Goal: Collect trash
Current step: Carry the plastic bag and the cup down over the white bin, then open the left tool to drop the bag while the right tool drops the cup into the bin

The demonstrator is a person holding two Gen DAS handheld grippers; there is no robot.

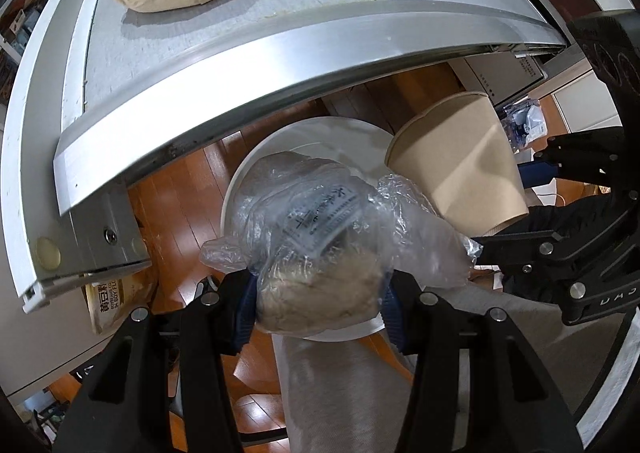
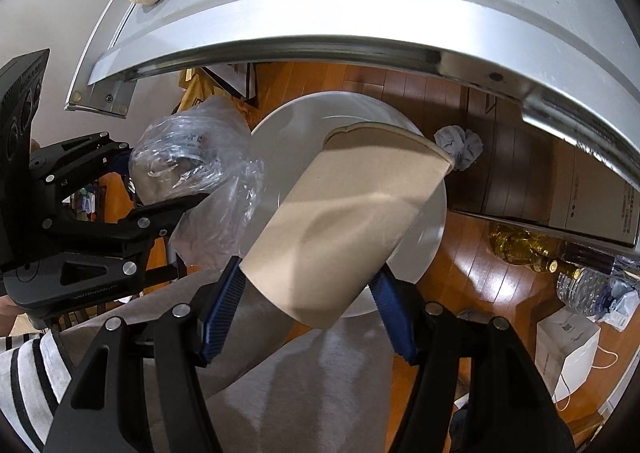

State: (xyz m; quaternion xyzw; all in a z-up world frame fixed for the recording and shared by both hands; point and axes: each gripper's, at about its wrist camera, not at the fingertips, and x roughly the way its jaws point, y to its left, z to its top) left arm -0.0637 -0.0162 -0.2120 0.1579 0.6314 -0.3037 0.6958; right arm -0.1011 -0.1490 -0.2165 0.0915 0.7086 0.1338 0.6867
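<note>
Soy flour bag; oil bottles

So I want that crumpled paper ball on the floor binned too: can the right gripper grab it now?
Probably not: the right gripper is shut on the paper cup, so its jaws are full. The paper ball lies uncovered on the floor.

"IN SOY FL" on flour bag under counter

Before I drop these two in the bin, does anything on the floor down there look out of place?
Yes. A crumpled wad of paper lies on the wooden floor just beyond the white bin, not in it. Nothing looks spilled.
</note>
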